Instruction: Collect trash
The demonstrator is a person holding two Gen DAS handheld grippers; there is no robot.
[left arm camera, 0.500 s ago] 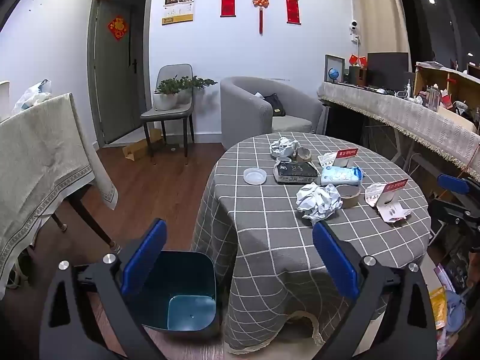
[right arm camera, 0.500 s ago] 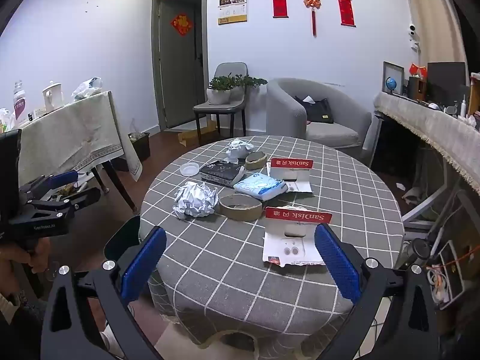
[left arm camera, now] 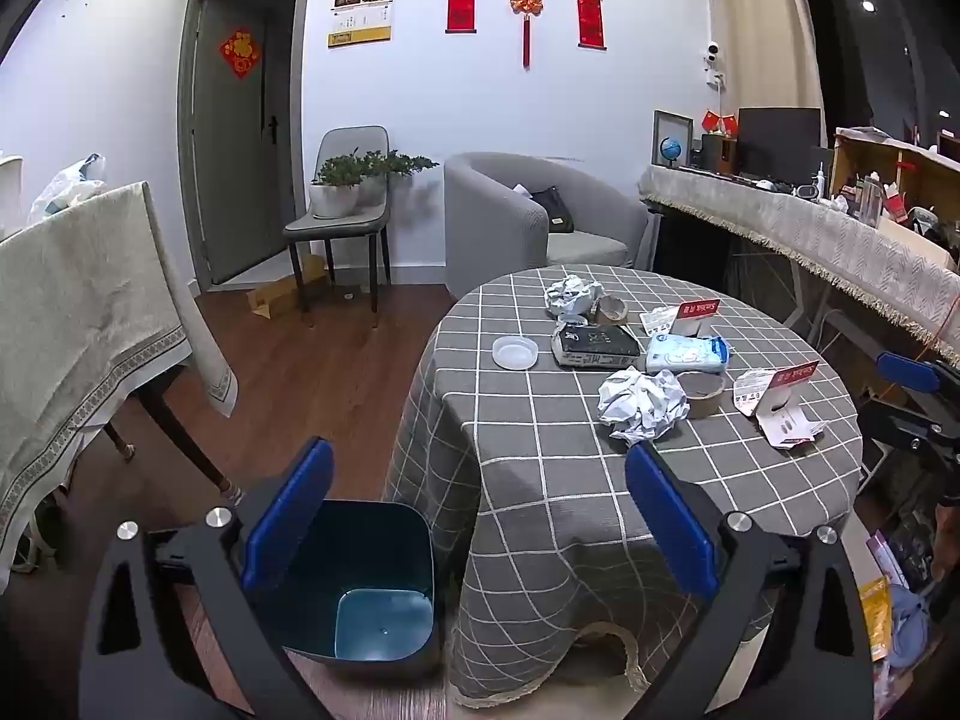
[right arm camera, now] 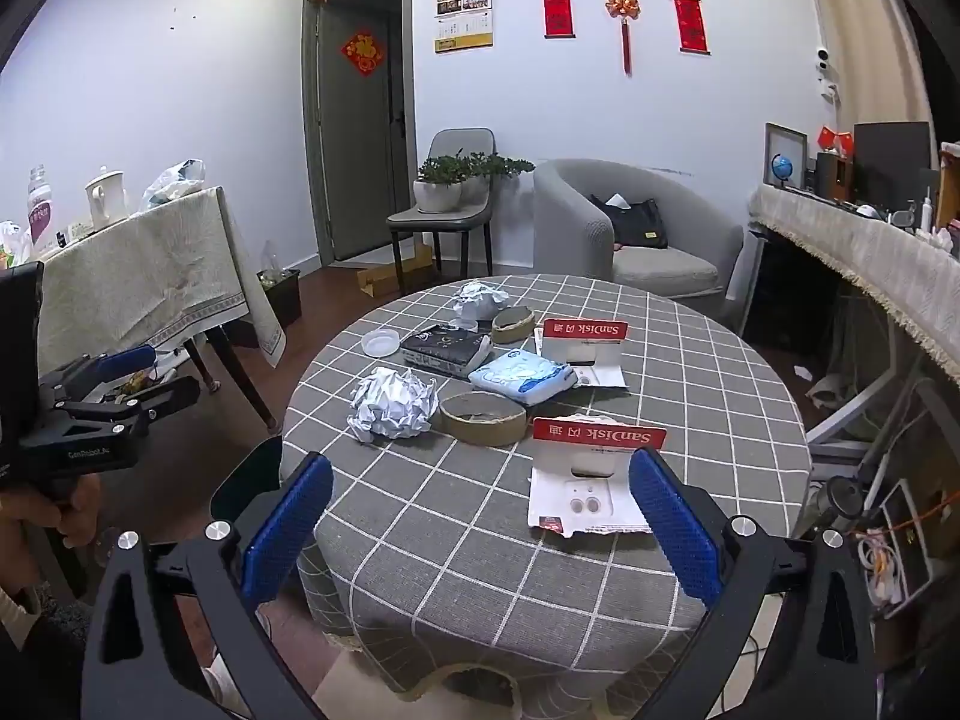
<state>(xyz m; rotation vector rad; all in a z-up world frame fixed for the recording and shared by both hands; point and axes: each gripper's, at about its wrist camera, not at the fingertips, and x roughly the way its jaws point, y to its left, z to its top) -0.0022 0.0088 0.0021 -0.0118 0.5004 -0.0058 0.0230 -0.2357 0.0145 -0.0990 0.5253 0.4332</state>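
A round table with a grey checked cloth (left arm camera: 540, 438) (right arm camera: 456, 516) carries the trash. A crumpled paper ball (left arm camera: 642, 402) (right arm camera: 393, 402) lies near the front, a second one (left arm camera: 570, 294) (right arm camera: 480, 300) at the back. Two cardboard tape rings (right arm camera: 483, 417) (right arm camera: 513, 324) and two torn red-and-white card packages (right arm camera: 591, 480) (right arm camera: 582, 348) lie among them. An empty teal bin (left arm camera: 366, 588) stands on the floor left of the table. My left gripper (left arm camera: 480, 516) hangs open over the bin and table edge. My right gripper (right arm camera: 480, 522) is open above the table's front, holding nothing.
A black book (right arm camera: 447, 348), a tissue pack (right arm camera: 522, 375) and a small white dish (right arm camera: 381, 342) also sit on the table. A cloth-covered table (left arm camera: 78, 312) stands left, a chair with plants (left arm camera: 345, 204) and grey armchair (left arm camera: 540, 222) behind, a long counter (left arm camera: 840, 246) right.
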